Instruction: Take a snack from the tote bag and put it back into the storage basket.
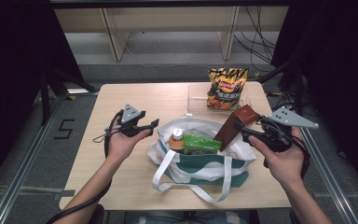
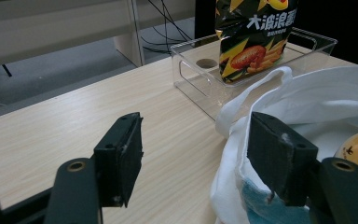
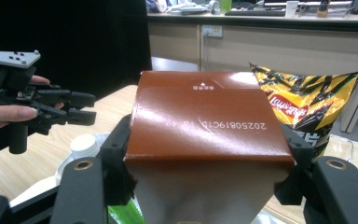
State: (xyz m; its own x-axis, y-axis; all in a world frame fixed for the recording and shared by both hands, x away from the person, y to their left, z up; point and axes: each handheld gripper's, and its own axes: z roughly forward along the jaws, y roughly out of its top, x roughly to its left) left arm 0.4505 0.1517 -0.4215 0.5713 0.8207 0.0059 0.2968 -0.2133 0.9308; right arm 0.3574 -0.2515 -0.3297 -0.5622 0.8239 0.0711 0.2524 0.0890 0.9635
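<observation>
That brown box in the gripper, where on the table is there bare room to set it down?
Bare wood lies left of the white bag, beyond the left gripper, and along the far edge left of the clear tray. The tray's left half, beside the chip bag, is open too. The bag is crowded with a bottle and green packet. The right gripper holds the brown box.

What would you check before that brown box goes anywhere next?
1. Right claw clamped on both sides of the brown box: ok.
2. Box clear of the white tote bag: not ok, its lower end sits inside the bag's mouth.
3. Left claw open, holding nothing: ok.
4. Room in the clear tray beside the chip bag: cannot tell.
5. Orange-capped bottle and green packet in the bag, out of the box's way: cannot tell.
6. Bag handles lying loose, not snagged: ok.
</observation>
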